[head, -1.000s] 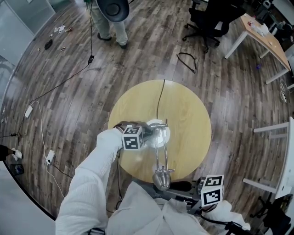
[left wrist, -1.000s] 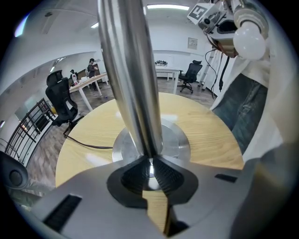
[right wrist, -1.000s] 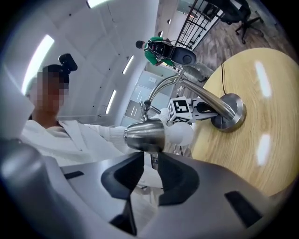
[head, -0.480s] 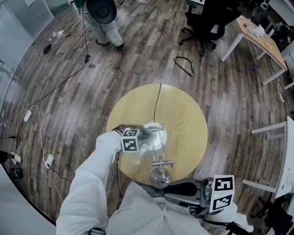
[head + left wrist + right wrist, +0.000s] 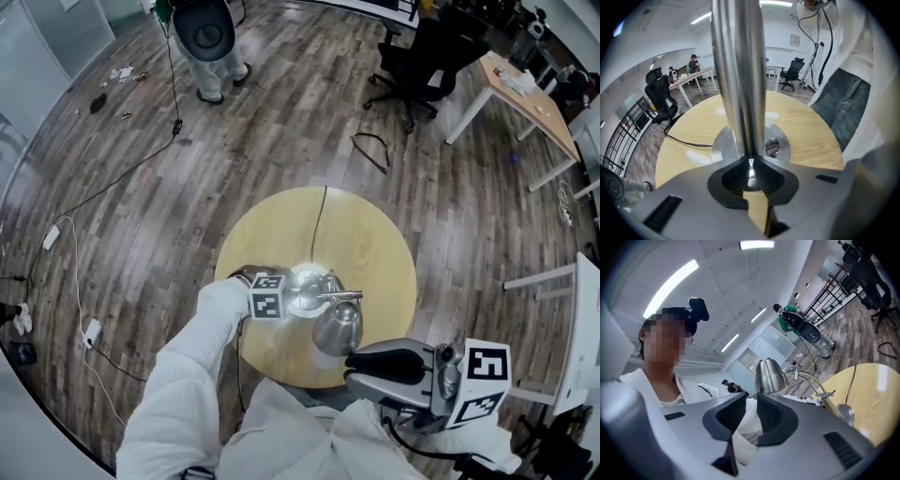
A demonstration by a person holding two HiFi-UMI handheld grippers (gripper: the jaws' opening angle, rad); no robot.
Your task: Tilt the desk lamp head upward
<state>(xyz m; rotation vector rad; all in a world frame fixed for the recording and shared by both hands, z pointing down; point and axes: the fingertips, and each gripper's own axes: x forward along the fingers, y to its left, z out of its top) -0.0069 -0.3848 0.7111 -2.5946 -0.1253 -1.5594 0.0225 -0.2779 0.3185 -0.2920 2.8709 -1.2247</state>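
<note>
Lamp pole point(image 5: 738, 70): clamped in my left claw point(image 5: 751, 169), just above the base.
Right claw point(image 5: 749, 416): my jaws slightly apart, empty.
Lamp head point(image 5: 769, 376): just beyond my right jaw tips; only the head view shows it over the round table point(image 5: 375, 234).

A: Which surface bears the load?
B: A round, light-wood table point(image 5: 380, 248), standing on a dark plank floor point(image 5: 281, 122).
A: And directly upon it?
B: A round metal lamp base point(image 5: 306, 282), near the centre. A black cord point(image 5: 317, 225) runs from it to the far edge.
</note>
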